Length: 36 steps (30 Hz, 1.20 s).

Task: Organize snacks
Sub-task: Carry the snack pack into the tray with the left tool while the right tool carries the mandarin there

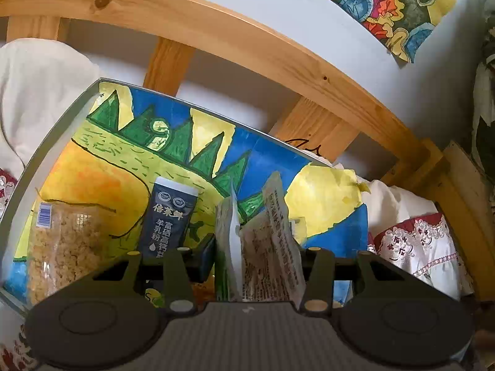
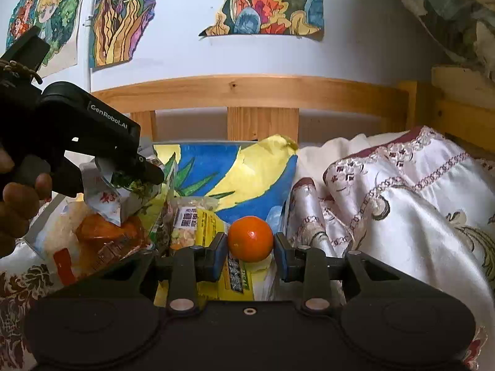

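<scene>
In the left wrist view my left gripper (image 1: 256,259) is shut on a clear snack packet with printed text (image 1: 272,247), held upright inside a box lined with a painted drawing (image 1: 102,142). A dark milk-powder sachet (image 1: 170,219) and a bag of puffed grain (image 1: 62,247) stand in the box to its left. In the right wrist view my right gripper (image 2: 250,253) is shut on an orange (image 2: 250,238) above a yellow snack packet (image 2: 207,225). The left gripper (image 2: 148,173) also shows there, over several packets in the box.
A wooden bed headboard (image 2: 260,89) runs behind the box. White and maroon embroidered satin bedding (image 2: 402,191) lies to the right. Drawings are taped on the white wall (image 2: 269,3). A pale pillow (image 1: 37,86) lies left of the box.
</scene>
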Each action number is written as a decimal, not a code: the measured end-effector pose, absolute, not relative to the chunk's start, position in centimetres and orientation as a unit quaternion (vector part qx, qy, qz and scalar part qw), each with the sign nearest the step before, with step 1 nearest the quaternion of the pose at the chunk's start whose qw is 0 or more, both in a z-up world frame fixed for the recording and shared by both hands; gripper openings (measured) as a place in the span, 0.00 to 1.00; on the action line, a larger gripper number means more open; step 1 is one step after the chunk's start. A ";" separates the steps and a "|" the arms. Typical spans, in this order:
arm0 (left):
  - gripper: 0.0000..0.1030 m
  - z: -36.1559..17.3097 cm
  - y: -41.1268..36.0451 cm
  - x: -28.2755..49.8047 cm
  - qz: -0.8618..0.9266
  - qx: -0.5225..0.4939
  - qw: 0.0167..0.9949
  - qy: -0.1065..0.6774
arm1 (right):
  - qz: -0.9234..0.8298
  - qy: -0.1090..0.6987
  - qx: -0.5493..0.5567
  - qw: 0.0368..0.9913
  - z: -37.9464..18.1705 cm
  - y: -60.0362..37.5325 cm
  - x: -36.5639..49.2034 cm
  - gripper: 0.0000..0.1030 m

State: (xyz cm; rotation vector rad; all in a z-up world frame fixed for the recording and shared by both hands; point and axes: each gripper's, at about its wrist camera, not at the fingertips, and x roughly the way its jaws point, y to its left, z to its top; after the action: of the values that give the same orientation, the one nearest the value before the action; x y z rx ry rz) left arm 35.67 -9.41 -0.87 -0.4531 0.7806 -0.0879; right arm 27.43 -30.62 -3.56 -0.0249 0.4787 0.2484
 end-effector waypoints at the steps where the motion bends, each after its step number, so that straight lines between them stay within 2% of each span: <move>1: 0.48 -0.9 -9.5 35.7 -0.042 -0.217 0.899 0.378 | 0.123 0.238 -0.012 0.963 -3.6 -30.6 27.5 0.34; 11: 0.50 -1.3 -9.8 35.6 -0.036 -0.211 0.901 0.377 | 0.124 0.241 -0.015 0.963 -3.6 -30.5 27.4 0.36; 17: 0.59 -1.3 -9.8 35.5 -0.039 -0.213 0.902 0.375 | 0.124 0.241 -0.018 0.962 -3.6 -30.4 27.4 0.38; 22: 0.70 -1.1 -9.9 35.2 -0.038 -0.211 0.905 0.368 | 0.122 0.239 -0.017 0.963 -3.6 -30.4 27.4 0.45; 27: 0.78 -0.5 -10.0 34.8 -0.041 -0.201 0.913 0.352 | 0.123 0.235 -0.017 0.964 -3.4 -30.4 27.2 0.51; 36: 0.82 -0.2 -10.0 34.0 -0.041 -0.196 0.919 0.341 | 0.123 0.226 -0.013 0.966 -3.1 -30.4 26.9 0.60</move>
State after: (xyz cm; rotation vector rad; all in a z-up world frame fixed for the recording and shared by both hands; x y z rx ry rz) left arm 33.97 -9.99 -0.20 -0.4025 0.7005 -0.0836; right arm 26.94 -30.35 -3.05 -0.0261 0.4581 0.2489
